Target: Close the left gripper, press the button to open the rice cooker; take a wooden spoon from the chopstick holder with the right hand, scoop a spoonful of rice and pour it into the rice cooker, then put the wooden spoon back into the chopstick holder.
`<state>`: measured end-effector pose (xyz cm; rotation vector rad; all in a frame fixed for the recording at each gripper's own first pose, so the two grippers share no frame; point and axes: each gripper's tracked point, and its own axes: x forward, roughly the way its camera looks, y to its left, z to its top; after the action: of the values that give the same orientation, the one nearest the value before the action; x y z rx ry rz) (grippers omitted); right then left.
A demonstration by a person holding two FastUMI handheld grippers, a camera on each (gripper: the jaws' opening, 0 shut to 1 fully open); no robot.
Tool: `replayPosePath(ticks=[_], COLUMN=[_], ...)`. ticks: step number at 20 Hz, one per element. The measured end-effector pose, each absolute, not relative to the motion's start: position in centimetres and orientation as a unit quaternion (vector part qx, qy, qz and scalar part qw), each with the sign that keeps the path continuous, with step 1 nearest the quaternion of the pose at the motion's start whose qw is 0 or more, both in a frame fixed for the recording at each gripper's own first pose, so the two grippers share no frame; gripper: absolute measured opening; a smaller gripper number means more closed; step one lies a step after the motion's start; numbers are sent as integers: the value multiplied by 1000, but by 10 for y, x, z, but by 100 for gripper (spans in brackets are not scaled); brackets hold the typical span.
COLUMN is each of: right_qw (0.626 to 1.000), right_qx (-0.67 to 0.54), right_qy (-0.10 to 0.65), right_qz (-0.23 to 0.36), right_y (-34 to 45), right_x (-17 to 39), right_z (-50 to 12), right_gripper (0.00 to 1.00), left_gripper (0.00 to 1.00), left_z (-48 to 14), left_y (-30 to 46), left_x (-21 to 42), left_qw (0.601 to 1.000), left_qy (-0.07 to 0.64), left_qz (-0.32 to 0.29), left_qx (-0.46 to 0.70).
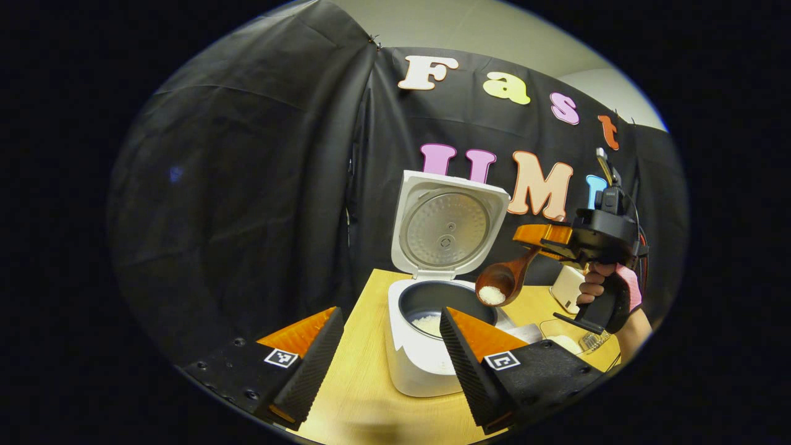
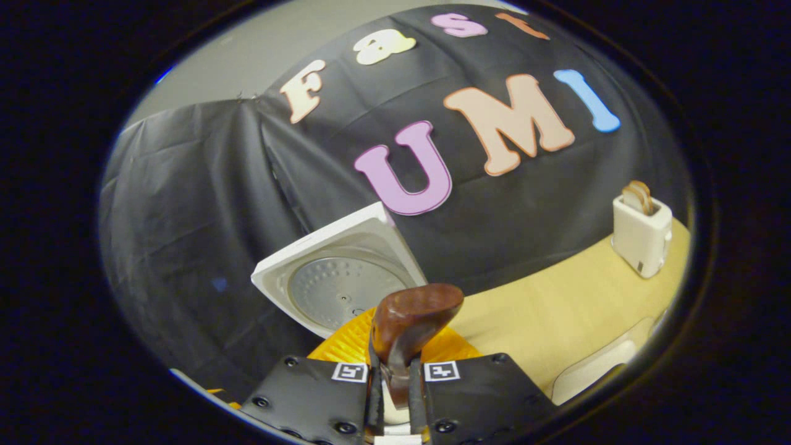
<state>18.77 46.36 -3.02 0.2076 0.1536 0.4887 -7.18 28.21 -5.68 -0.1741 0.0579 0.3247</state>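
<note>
The white rice cooker (image 1: 420, 364) stands on the wooden table with its lid (image 1: 448, 225) raised, and some rice (image 1: 426, 322) lies in its dark pot. My left gripper (image 1: 389, 364) hovers in front of the cooker, open, with nothing between its fingers. Beyond the pot, a hand (image 1: 596, 287) holds my right gripper (image 1: 541, 238), shut on the handle of a wooden spoon (image 1: 503, 278). The spoon's bowl carries rice (image 1: 492, 295) above the pot's right rim. In the right gripper view the spoon handle (image 2: 408, 327) is clamped in my right gripper (image 2: 395, 368), with the lid (image 2: 340, 278) beyond.
The white chopstick holder (image 2: 642, 238) with wooden utensils (image 2: 638, 196) stands at the table's back right, also seen as the holder (image 1: 567, 287) behind the hand. A clear container with rice (image 1: 563, 342) sits right of the cooker. Bare tabletop (image 2: 556, 309) lies between cooker and holder.
</note>
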Motion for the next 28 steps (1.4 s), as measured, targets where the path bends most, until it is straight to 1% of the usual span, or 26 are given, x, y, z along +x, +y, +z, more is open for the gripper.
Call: replayPosePath(ticks=[4, 9, 11, 15, 17, 21, 25, 26, 27, 28], right_qw=[968, 949, 940, 932, 937, 956, 961, 960, 958, 957], right_qx=[-17, -149, -188, -216, -196, -58, 60, 89, 120, 141], right_qy=[5, -72, -99, -113, -103, -31, 12, 22, 30, 34], right_qz=[252, 270, 267, 266, 271, 285, 269, 264, 257, 250], right_y=[488, 521, 526, 531, 531, 511, 468, 454, 438, 423], right_x=[179, 155, 148, 138, 138, 153, 166, 168, 171, 169], right_z=[-13, -8, -10, -14, -13, -10, 6, 8, 12, 15], right_gripper=[19, 19, 19, 19, 19, 20, 19, 19, 19, 19], left_gripper=[93, 93, 93, 93, 93, 93, 93, 89, 93, 93], left_z=[-59, -57, -57, -58, -57, -56, -57, -59, -59, -60], left_y=[285, 290, 291, 293, 293, 291, 282, 275, 268, 262], left_x=[-73, -76, -76, -76, -77, -77, -75, -72, -69, -67], left_qw=[984, 984, 984, 984, 985, 985, 988, 989, 990, 990], left_qy=[28, 27, 25, 24, 25, 20, 22, 23, 24, 26], left_qz=[157, 162, 164, 165, 164, 159, 142, 136, 130, 124], left_qx=[-84, -63, -59, -57, -56, -58, -56, -56, -56, -55])
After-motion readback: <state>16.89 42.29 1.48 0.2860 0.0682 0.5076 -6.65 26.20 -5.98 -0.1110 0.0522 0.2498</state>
